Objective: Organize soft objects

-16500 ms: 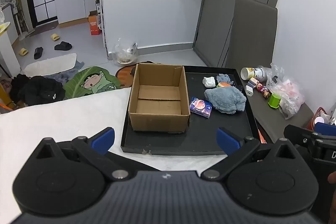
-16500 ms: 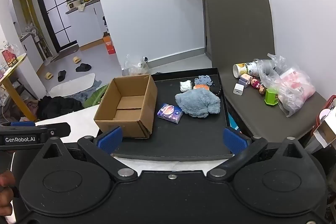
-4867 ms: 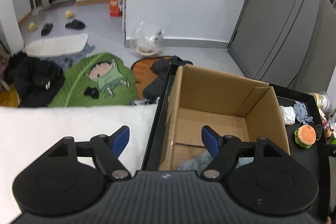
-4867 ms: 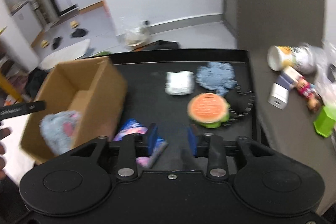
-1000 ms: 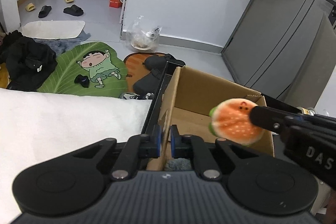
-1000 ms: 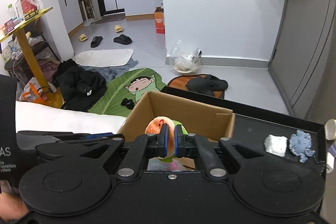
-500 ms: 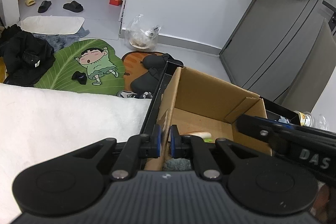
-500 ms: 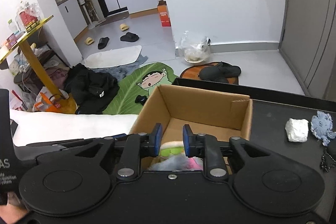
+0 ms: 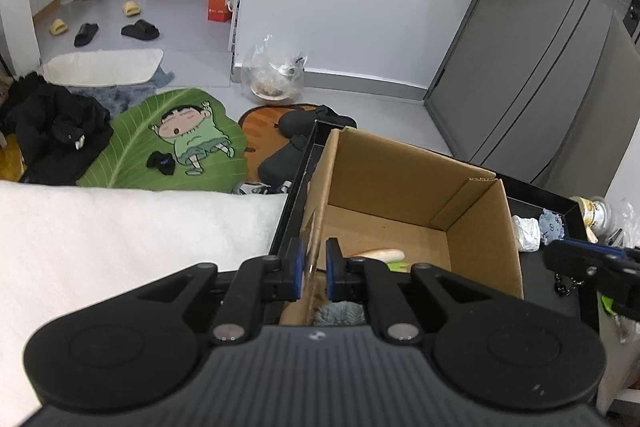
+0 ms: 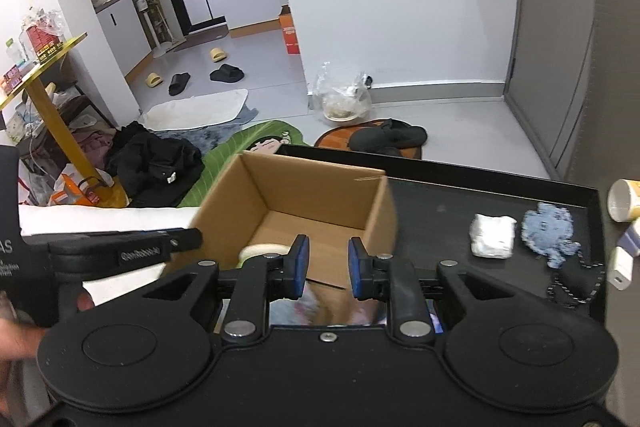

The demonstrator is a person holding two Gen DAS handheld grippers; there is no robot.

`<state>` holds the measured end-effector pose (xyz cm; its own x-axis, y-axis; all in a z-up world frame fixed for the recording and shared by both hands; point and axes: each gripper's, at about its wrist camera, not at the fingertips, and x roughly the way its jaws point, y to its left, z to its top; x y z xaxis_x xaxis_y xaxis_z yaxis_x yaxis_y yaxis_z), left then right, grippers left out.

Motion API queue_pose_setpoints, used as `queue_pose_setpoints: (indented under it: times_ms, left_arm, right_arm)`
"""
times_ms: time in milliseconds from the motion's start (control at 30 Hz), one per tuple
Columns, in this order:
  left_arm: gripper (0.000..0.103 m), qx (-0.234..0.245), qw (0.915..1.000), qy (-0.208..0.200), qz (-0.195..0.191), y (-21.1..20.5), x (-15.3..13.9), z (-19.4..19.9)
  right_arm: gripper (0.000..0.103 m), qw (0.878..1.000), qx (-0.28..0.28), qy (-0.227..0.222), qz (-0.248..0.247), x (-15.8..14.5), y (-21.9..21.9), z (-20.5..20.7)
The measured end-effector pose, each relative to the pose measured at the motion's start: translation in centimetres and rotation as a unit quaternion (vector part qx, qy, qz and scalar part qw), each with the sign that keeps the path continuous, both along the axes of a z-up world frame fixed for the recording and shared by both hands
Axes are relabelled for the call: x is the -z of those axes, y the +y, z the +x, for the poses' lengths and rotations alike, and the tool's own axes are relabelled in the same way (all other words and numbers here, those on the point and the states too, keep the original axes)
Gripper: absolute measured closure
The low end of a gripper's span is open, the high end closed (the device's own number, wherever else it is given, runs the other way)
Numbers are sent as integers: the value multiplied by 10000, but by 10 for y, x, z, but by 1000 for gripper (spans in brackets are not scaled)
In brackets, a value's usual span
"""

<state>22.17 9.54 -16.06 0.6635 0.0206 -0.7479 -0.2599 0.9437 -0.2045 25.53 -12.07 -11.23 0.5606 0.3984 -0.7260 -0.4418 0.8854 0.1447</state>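
The right hand-held gripper [image 10: 328, 269] has let go and stands parted and empty above the cardboard box [image 10: 316, 201]; the burger plush [image 9: 382, 255] now lies inside it, while the left hand-held gripper [image 9: 312, 269] stays clenched on the box wall; the white bundle [image 10: 492, 235] and blue crochet piece [image 10: 548, 227] wait on the black tray [image 10: 440, 187].

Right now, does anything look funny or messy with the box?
Yes. The left gripper is pinching the cardboard box by its side wall, so that wall bends a bit. Inside, the burger toy lies tipped on its side. The right gripper is open, holding nothing.
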Motion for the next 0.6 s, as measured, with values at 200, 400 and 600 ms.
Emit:
queue_pose_setpoints:
  times_ms: [200,400,600]
  left_arm:
    - [85,90,9996,77,238,-11,-1,3]
    - [60,157,9990,61,405,-19,-2,6]
    - [48,222,9980,75,580,-27,-4,7]
  right_arm:
    - [81,9998,173,-29,-43,0,-29,5]
    - [78,9996,263,-34,-67,1,-51,7]
    - [62,9992,376,125,54,17,-65,9]
